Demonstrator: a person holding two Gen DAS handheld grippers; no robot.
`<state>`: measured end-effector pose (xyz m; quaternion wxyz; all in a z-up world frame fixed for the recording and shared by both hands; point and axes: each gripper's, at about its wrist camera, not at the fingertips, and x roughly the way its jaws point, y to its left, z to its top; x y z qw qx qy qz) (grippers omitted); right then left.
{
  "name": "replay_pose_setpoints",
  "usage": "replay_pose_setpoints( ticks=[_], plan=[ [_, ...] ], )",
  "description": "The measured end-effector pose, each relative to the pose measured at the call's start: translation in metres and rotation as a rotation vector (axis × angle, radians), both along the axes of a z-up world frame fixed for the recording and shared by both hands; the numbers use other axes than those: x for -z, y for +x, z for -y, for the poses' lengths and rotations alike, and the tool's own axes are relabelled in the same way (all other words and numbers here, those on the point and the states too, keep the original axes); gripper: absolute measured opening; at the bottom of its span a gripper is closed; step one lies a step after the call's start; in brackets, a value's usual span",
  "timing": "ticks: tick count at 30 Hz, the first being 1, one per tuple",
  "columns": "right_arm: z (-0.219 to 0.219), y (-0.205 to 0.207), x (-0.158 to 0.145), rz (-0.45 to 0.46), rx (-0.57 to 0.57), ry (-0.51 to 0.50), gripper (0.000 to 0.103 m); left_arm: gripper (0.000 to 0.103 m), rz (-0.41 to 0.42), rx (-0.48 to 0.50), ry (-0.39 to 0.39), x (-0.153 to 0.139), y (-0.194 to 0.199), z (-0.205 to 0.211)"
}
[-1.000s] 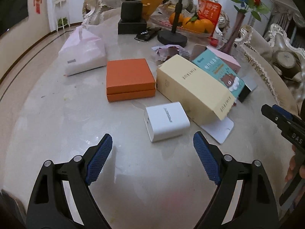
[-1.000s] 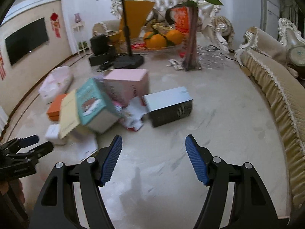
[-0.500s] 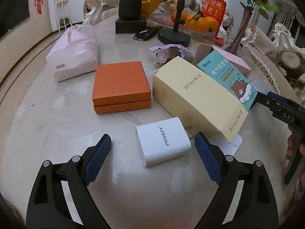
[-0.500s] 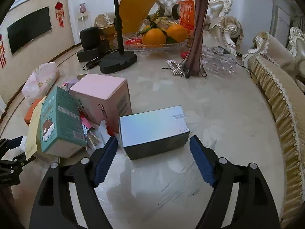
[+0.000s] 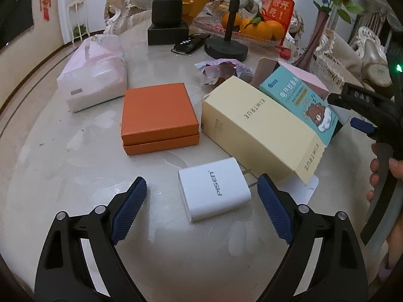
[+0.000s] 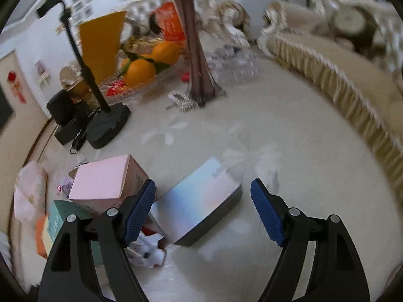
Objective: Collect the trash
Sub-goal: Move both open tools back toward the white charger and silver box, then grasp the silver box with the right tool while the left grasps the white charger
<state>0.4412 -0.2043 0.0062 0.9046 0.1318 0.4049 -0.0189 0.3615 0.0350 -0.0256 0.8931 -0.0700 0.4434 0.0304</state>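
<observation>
here, left claw (image 5: 201,201) wide open around white charger (image 5: 214,192), right claw (image 6: 201,207) wide open over iridescent box (image 6: 199,198), neither gripping

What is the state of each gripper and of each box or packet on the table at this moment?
Left gripper: open, empty, around the charger.
Right gripper: open, empty, over the silver box.
White PISEN charger: lying flat, prongs out.
Orange square box: lid on, flat.
Long cream KIMTRUE carton: on its side, end flap open.
Teal bear-print box: tilted, leaning on the cream carton.
Pink cardboard box: open at one end.
Iridescent silver box: closed, flat.
</observation>
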Motion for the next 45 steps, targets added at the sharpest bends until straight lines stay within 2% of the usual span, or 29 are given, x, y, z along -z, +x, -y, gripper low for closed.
replay_pose_setpoints(
  ticks=[4,8,10,13,15,18,20,25,28,30,31,32,33,35,38,41,45],
  plan=[
    [-0.002,0.007,0.005,-0.024,0.017,0.038,0.074,0.087,0.002,0.0,-0.017,0.003,0.001,-0.001],
    [-0.009,0.005,0.0,-0.033,-0.038,-0.058,0.075,0.087,0.001,0.013,-0.026,0.002,0.003,0.003],
    [-0.003,-0.002,-0.003,-0.077,-0.105,-0.106,0.076,0.087,0.002,0.02,-0.011,0.001,0.002,0.005],
    [0.018,-0.015,-0.003,-0.156,-0.152,-0.107,0.076,0.087,0.004,0.023,-0.004,-0.001,-0.002,0.005],
    [0.029,-0.021,-0.004,-0.148,-0.146,-0.088,0.076,0.087,0.0,0.02,-0.022,-0.001,-0.003,0.003],
    [0.032,-0.021,-0.009,-0.058,-0.155,-0.02,0.076,0.087,0.004,-0.004,-0.034,0.001,-0.001,0.001],
    [0.019,-0.012,-0.007,-0.033,-0.211,-0.062,0.076,0.087,0.006,-0.013,-0.023,0.003,0.003,0.002],
    [-0.01,-0.003,0.015,-0.059,-0.344,-0.279,0.076,0.087,-0.007,-0.018,0.008,0.004,0.008,0.008],
    [-0.011,-0.009,0.021,-0.031,-0.396,-0.316,0.075,0.087,-0.013,-0.051,0.009,0.003,0.008,0.006],
    [-0.008,-0.01,0.022,-0.036,-0.402,-0.282,0.071,0.087,-0.002,-0.091,-0.023,0.002,0.005,0.001],
    [-0.006,-0.01,0.022,-0.037,-0.411,-0.248,0.06,0.087,0.004,-0.102,-0.037,0.002,0.003,-0.001],
    [-0.005,-0.01,0.022,-0.037,-0.416,-0.225,0.056,0.087,0.007,-0.109,-0.044,0.002,0.003,-0.002],
    [-0.006,-0.011,0.022,-0.035,-0.414,-0.23,0.047,0.087,0.005,-0.101,-0.036,0.002,0.004,-0.001],
    [-0.008,-0.011,0.021,-0.039,-0.414,-0.233,0.046,0.087,0.006,-0.077,-0.018,0.003,0.005,0.001],
    [-0.008,-0.018,0.021,-0.047,-0.417,-0.228,0.045,0.064,0.026,-0.015,-0.043,0.0,0.004,0.0],
    [-0.003,-0.029,0.02,-0.055,-0.398,-0.224,0.044,0.064,0.02,0.01,-0.043,0.0,0.0,-0.004],
    [0.013,-0.04,0.017,-0.05,-0.348,-0.132,0.044,0.064,0.019,0.031,-0.032,-0.002,-0.01,-0.011]
  ],
)
